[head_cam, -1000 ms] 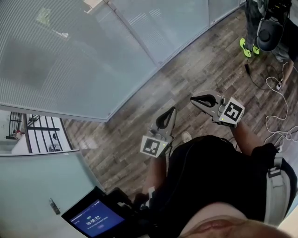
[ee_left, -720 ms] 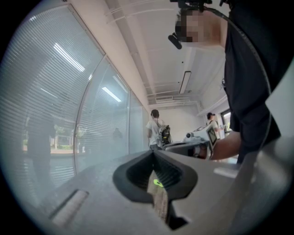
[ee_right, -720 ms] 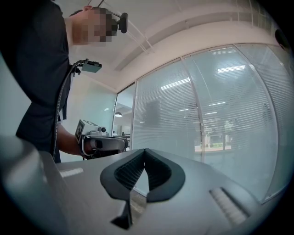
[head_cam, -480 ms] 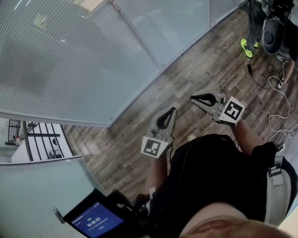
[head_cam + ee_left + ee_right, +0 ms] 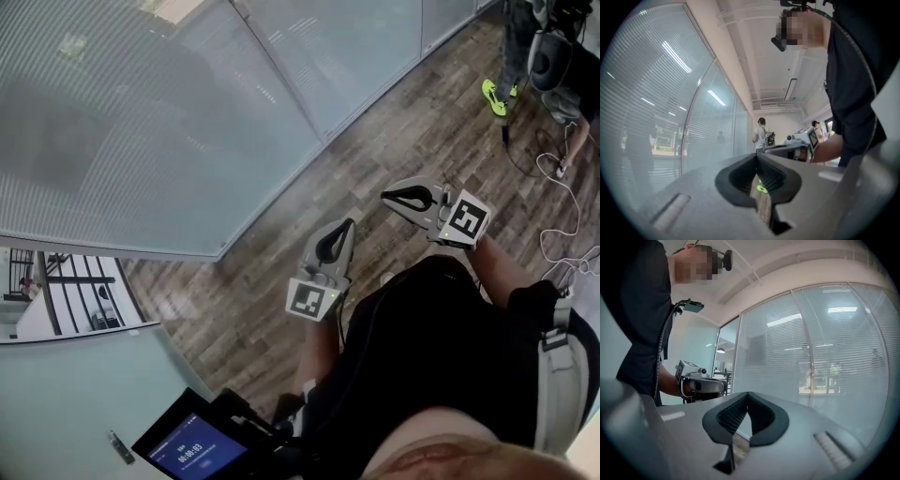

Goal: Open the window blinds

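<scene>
Frankly, what worries me first is the blinds (image 5: 141, 122) themselves: they hang over the glass (image 5: 366, 47) wall, up and to the left of both claws and well apart from them, with the slats lying close to shut. No view shows me a cord, wand or chain to work them. The left claw (image 5: 348, 223) and right claw (image 5: 385, 198) are held level over the wooden floor (image 5: 281, 281) in front of the body, each with its jaws pressed together on nothing. My likeliest slip, I judge, is reaching in with no target picked, so that a shut tip knocks the pane. I cannot tell whether the slats sit on my side of the glass or behind it. If they are behind it, pushing at them would achieve nothing and might scuff the surface. Any control will probably be thin, so a claw that opens late would only nudge it aside, and a weak pinch could let it slide through the ribbed pads. Pulling at an angle, or the wrong way, might jam the slats or leave them lopsided. Loose cables (image 5: 562, 234) trail on the floor to the right, with a bystander (image 5: 525, 56) beyond them, so a careless sidestep could snag a foot
</scene>
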Tool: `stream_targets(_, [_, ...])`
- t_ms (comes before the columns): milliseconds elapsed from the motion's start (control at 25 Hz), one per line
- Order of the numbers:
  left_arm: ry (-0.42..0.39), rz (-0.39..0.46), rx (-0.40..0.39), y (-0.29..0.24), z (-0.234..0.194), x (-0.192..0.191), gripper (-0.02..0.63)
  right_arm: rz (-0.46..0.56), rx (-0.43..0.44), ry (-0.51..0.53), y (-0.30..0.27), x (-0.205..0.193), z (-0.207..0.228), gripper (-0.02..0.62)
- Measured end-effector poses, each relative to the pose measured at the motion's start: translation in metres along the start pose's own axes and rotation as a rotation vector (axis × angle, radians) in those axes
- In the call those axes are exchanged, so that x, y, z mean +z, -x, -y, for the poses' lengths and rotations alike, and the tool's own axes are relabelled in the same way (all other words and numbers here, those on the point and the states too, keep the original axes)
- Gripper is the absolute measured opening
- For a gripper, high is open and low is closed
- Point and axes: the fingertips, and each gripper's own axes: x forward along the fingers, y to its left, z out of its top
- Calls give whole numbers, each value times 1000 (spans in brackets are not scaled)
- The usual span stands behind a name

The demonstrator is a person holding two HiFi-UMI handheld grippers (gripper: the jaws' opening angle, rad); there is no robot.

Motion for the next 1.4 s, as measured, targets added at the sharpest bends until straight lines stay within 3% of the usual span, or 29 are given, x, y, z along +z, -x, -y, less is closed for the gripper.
stream_targets(760, [31,-4,20,2,-20,-16,3,-26,4,0,-15,-10,9,6])
stream_targets(1400, [10,-42,93,-53,-93,-6,3,6,82,-16,-67,-2,97,6])
